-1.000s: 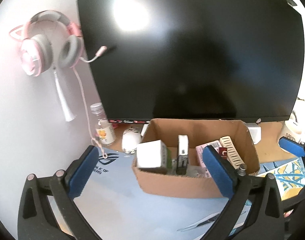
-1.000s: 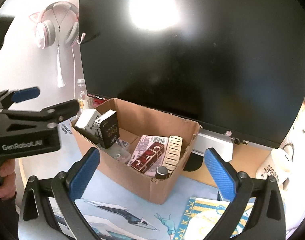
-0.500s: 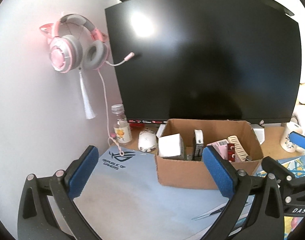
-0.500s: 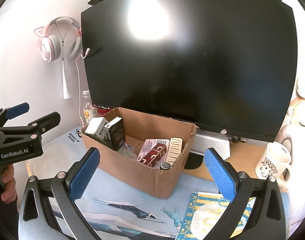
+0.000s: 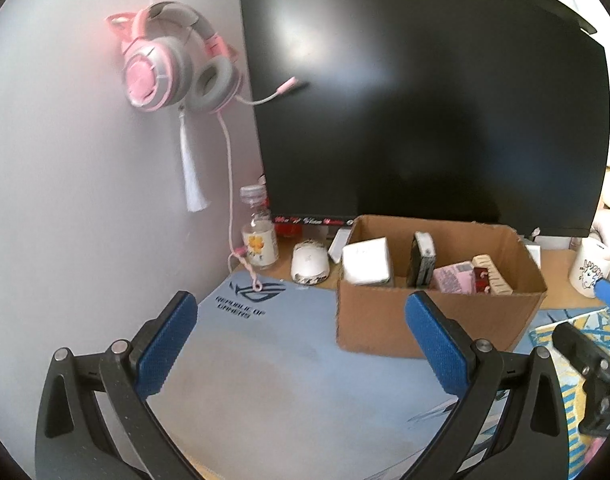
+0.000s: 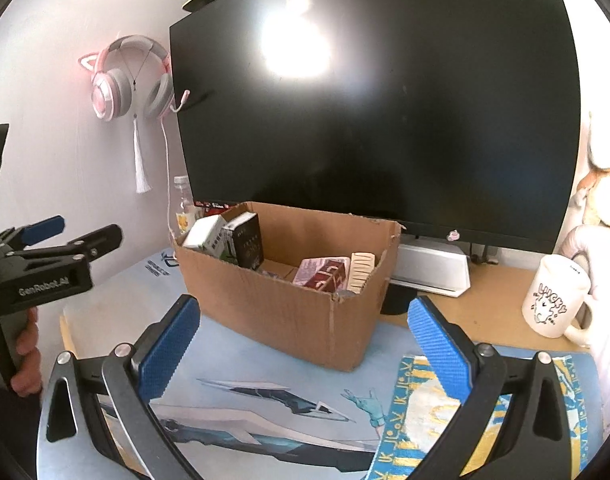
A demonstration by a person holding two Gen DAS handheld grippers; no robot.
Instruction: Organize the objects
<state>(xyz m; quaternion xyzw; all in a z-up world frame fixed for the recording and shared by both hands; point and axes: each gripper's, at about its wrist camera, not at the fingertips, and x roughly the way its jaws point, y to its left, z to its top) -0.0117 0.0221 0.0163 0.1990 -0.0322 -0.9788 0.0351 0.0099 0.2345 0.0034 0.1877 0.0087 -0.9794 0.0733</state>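
A brown cardboard box (image 5: 425, 320) (image 6: 289, 316) stands on the blue desk mat below the monitor. Inside it are a white box (image 5: 365, 260), a dark upright box (image 6: 247, 246), a pink and red pack (image 6: 323, 274) and a cream comb-like piece (image 6: 361, 268). My left gripper (image 5: 301, 344) is open and empty, low over the mat in front of the box's left side; it also shows at the left of the right wrist view (image 6: 73, 232). My right gripper (image 6: 305, 344) is open and empty, in front of the box.
A black monitor (image 5: 425, 100) fills the back. Pink cat-ear headphones (image 5: 173, 68) hang on the wall. A small bottle (image 5: 259, 240) and a white mouse (image 5: 310, 268) sit left of the box. A white mug (image 6: 555, 300) stands at right. A yellow-blue book (image 6: 445, 412) lies on the mat.
Both grippers have pulled back from the box, which now looks smaller and farther. The left view has swung leftward. Both stay open and empty.
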